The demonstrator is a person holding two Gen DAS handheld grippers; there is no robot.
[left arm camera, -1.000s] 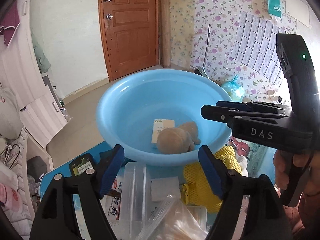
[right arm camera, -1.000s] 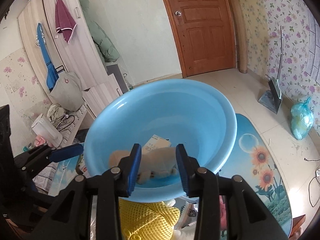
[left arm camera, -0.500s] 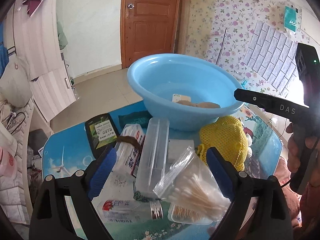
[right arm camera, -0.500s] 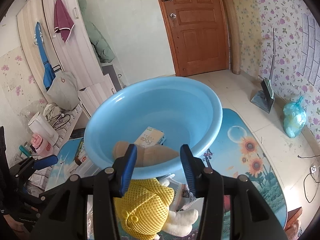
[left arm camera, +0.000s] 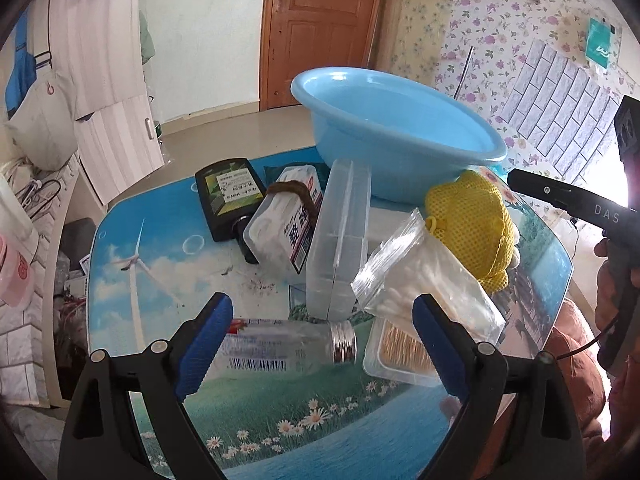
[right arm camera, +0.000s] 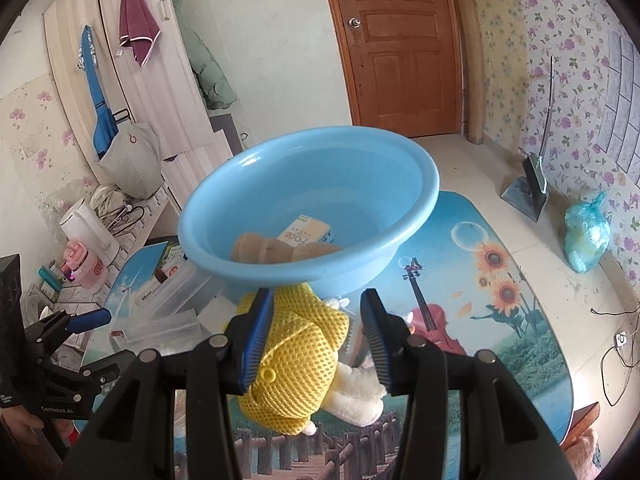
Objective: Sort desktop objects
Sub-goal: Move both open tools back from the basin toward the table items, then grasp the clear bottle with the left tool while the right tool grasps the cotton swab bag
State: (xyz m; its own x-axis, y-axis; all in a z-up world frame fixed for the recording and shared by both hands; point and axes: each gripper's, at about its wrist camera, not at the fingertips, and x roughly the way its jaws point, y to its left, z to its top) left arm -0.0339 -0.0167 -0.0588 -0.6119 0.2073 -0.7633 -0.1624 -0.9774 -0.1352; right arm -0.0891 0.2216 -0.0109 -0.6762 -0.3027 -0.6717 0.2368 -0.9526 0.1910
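Note:
A blue basin (left arm camera: 396, 128) stands at the table's far side and also shows in the right wrist view (right arm camera: 308, 216). It holds a tan plush piece (right arm camera: 276, 250) and a small box (right arm camera: 306, 231). My left gripper (left arm camera: 322, 340) is open and empty above a clear bottle (left arm camera: 280, 346) with a silver cap, a cotton-swab bag (left arm camera: 428, 280) and a toothpick box (left arm camera: 404, 354). My right gripper (right arm camera: 316, 334) is open and empty, with its jaws either side of a yellow mesh plush toy (right arm camera: 298, 356), which also shows in the left wrist view (left arm camera: 470, 224).
A clear plastic case (left arm camera: 340, 236), a floss-pick box (left arm camera: 286, 220) and a black bottle (left arm camera: 230, 200) lie in front of the basin on the picture-printed table (left arm camera: 132, 256). The table's right part (right arm camera: 500, 304) has a sunflower and violin print. A dustpan (right arm camera: 528, 188) and bag sit on the floor.
Both grippers have pulled back from the basin toward the table's near side. The left one now hangs over the bottle and swab bag; the right one has come down around the yellow toy.

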